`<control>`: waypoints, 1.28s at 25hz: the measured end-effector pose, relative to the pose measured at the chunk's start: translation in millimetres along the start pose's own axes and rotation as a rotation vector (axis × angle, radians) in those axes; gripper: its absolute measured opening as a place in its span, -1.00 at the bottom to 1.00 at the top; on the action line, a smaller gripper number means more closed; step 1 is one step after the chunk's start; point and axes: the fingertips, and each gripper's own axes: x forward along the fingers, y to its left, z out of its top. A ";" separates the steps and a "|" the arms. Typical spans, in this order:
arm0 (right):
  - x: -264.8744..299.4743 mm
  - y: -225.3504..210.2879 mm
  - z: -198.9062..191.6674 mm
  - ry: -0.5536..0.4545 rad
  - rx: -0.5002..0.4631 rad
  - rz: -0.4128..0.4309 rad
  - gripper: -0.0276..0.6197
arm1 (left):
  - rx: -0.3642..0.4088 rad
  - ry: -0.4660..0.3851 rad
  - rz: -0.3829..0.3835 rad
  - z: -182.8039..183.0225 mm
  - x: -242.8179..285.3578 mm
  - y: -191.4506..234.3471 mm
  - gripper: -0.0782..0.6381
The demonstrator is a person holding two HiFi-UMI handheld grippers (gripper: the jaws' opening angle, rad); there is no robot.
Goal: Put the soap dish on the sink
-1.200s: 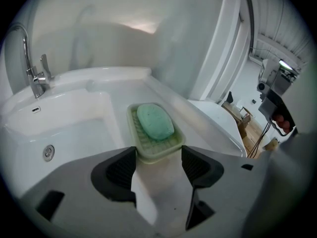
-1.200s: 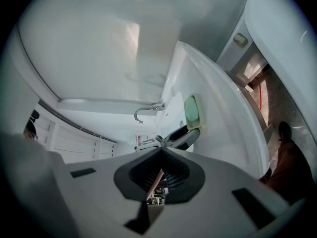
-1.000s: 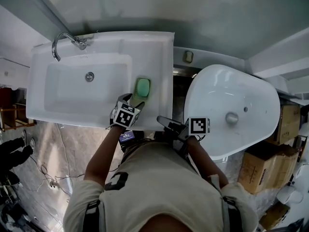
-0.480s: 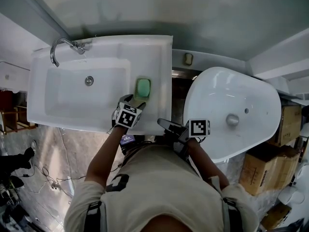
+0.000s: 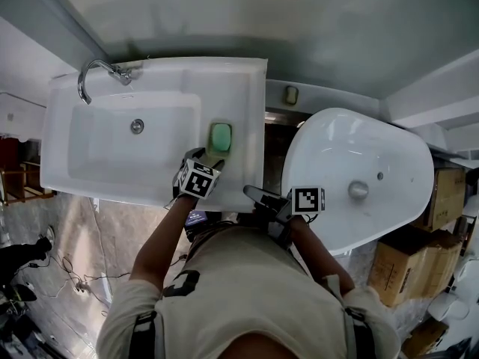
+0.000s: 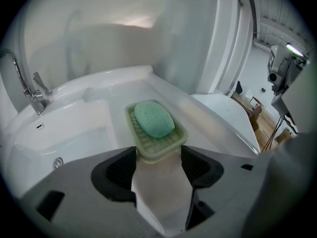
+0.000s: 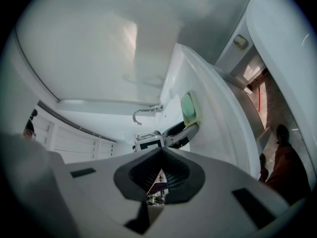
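A pale green soap dish [image 5: 210, 143] holding a green bar of soap [image 5: 220, 135] rests flat on the right ledge of the white sink [image 5: 112, 179]. My left gripper [image 5: 206, 158] sits just in front of it, open. In the left gripper view the near end of the dish [image 6: 158, 150] lies between the tips of my left gripper [image 6: 157, 163], and the soap [image 6: 154, 119] lies on top. My right gripper [image 5: 258, 194] hangs off the sink's front right corner, shut with nothing in it. The right gripper view shows the dish [image 7: 189, 108] side-on beyond my right gripper [image 7: 161, 157].
A chrome faucet [image 5: 93, 73] stands at the sink's back left corner, and a drain [image 5: 137, 126] marks the basin. A second white basin [image 5: 359, 148] lies to the right across a dark gap. Cardboard boxes [image 5: 404, 264] stand at the far right. Cables trail on the floor at the left.
The head view has shifted slightly. Both grippers and the soap dish keep their places.
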 end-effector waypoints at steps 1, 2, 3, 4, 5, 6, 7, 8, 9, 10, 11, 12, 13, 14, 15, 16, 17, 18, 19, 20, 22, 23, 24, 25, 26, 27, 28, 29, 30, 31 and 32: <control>-0.5 -1.2 -1.4 0.000 0.020 -0.009 -0.88 | -0.001 0.001 0.004 0.6 0.5 0.4 0.05; -1.7 -3.0 -3.3 -0.001 0.046 -0.024 -0.88 | -0.002 0.002 0.007 1.6 1.0 0.9 0.05; -2.5 -3.6 -4.7 -0.002 0.062 -0.031 -0.88 | -0.001 0.002 0.012 3.2 1.7 1.4 0.05; -1.9 -1.6 -5.0 -0.004 0.061 -0.018 -0.88 | 0.004 0.001 0.018 5.3 2.4 2.1 0.05; -0.2 1.8 -4.4 -0.004 0.049 0.009 -0.88 | 0.010 0.000 0.024 7.6 3.4 3.0 0.05; 0.9 4.2 -4.1 -0.003 0.037 0.029 -0.88 | 0.016 -0.001 0.029 9.7 4.7 3.9 0.05; 0.7 4.3 -4.7 -0.002 0.035 0.029 -0.88 | 0.021 -0.001 0.032 11.5 6.2 4.7 0.05; -0.7 2.8 -5.8 0.000 0.040 0.016 -0.88 | 0.024 -0.002 0.032 13.0 7.5 5.2 0.05; -1.8 1.6 -6.8 0.001 0.044 0.006 -0.88 | 0.026 -0.002 0.032 14.0 8.3 5.5 0.05; -1.7 2.5 -6.9 0.001 0.040 0.014 -0.88 | 0.027 -0.003 0.032 15.0 8.7 5.6 0.05; -1.0 4.2 -6.6 0.001 0.034 0.028 -0.88 | 0.027 -0.005 0.033 15.9 8.6 5.9 0.05; -0.5 5.0 -6.6 0.000 0.031 0.035 -0.88 | 0.027 -0.010 0.035 16.8 7.8 6.4 0.05; -0.2 4.7 -6.7 0.000 0.029 0.033 -0.88 | 0.024 -0.017 0.036 17.5 6.3 7.2 0.05; -0.2 3.5 -7.0 0.000 0.026 0.024 -0.88 | 0.016 -0.027 0.035 17.9 3.8 7.6 0.05; 0.0 2.3 -7.4 -0.001 0.022 0.017 -0.88 | 0.005 -0.038 0.031 18.2 0.2 7.3 0.05; 1.0 2.3 -7.9 -0.001 0.017 0.017 -0.88 | -0.006 -0.053 0.024 18.4 -4.8 6.2 0.05; 2.5 3.1 -8.6 0.001 0.009 0.019 -0.88 | -0.016 -0.073 0.015 18.7 -11.3 4.7 0.03; 4.5 5.1 -9.7 0.003 0.002 0.023 -0.88 | -0.019 -0.096 0.006 19.1 -19.5 3.0 0.01; 7.1 8.8 -11.1 0.004 -0.003 0.036 -0.88 | -0.016 -0.124 -0.002 19.3 -29.5 1.1 -0.05; 9.5 13.6 -12.2 0.003 -0.011 0.053 -0.88 | -0.007 -0.155 -0.006 19.5 -41.7 -0.8 -0.09; 12.1 25.3 -11.5 -0.003 -0.069 0.089 -0.88 | 0.012 -0.219 0.000 20.9 -73.3 -4.8 -0.22; 12.8 31.2 -10.2 -0.005 -0.108 0.105 -0.88 | 0.016 -0.252 0.005 21.4 -89.7 -5.7 -0.30; 13.8 36.2 -9.2 -0.008 -0.137 0.118 -0.88 | 0.014 -0.285 0.012 20.9 -104.5 -5.1 -0.39; 15.7 40.3 -9.1 -0.012 -0.150 0.129 -0.88 | 0.006 -0.318 0.018 19.4 -117.7 -3.1 -0.55; 18.2 43.4 -10.1 -0.015 -0.153 0.137 -0.88 | -0.007 -0.351 0.021 17.1 -129.8 -0.5 -0.70; 20.6 46.0 -12.0 -0.018 -0.151 0.143 -0.88 | -0.026 -0.385 0.019 14.5 -141.1 1.8 -0.72; 22.6 48.5 -14.4 -0.020 -0.149 0.148 -0.88 | -0.050 -0.417 0.014 11.8 -151.2 3.3 -0.72; 24.2 51.4 -16.9 -0.021 -0.151 0.153 -0.88 | -0.072 -0.447 0.007 9.9 -159.8 4.2 -0.73; 26.0 55.4 -19.7 -0.019 -0.160 0.160 -0.88 | -0.087 -0.474 0.000 9.0 -167.1 4.6 -0.73; 28.2 60.6 -23.3 -0.012 -0.176 0.170 -0.88 | -0.095 -0.498 -0.006 9.4 -173.9 4.2 -0.73; 30.8 66.5 -27.6 -0.004 -0.200 0.179 -0.88 | -0.097 -0.521 -0.011 11.5 -180.8 3.1 -0.73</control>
